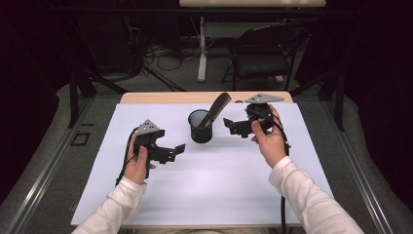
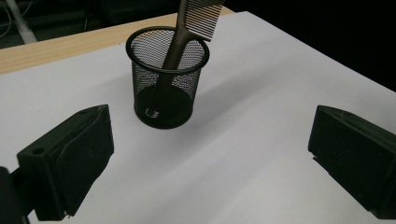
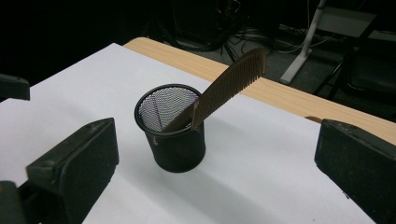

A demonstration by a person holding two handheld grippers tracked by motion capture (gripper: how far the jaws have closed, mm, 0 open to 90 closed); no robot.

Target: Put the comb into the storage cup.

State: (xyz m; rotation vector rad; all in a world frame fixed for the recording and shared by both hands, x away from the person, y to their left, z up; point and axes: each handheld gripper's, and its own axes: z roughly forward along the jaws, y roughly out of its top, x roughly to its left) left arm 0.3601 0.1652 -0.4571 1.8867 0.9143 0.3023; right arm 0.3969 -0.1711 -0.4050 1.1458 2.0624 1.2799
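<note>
A black mesh cup [image 1: 200, 126] stands upright near the middle of the white sheet [image 1: 209, 185]. A brown comb [image 1: 217, 108] leans in it, handle down, teeth end sticking out over the rim toward the right. The cup [image 2: 166, 77] and comb [image 2: 187, 32] appear ahead of my left gripper [image 2: 210, 158], whose jaws stand wide apart with nothing between them. My left gripper [image 1: 173, 153] hovers left of the cup. My right gripper [image 1: 234, 127] sits right of the cup, open and holding nothing. In the right gripper view the cup [image 3: 172, 128] and comb [image 3: 229, 86] lie beyond the spread jaws.
The white sheet covers a wooden table [image 1: 146, 97], whose bare strip runs along the far edge. Beyond the table stand a black chair [image 1: 260, 53], a white table leg [image 1: 202, 48] and cables on the floor.
</note>
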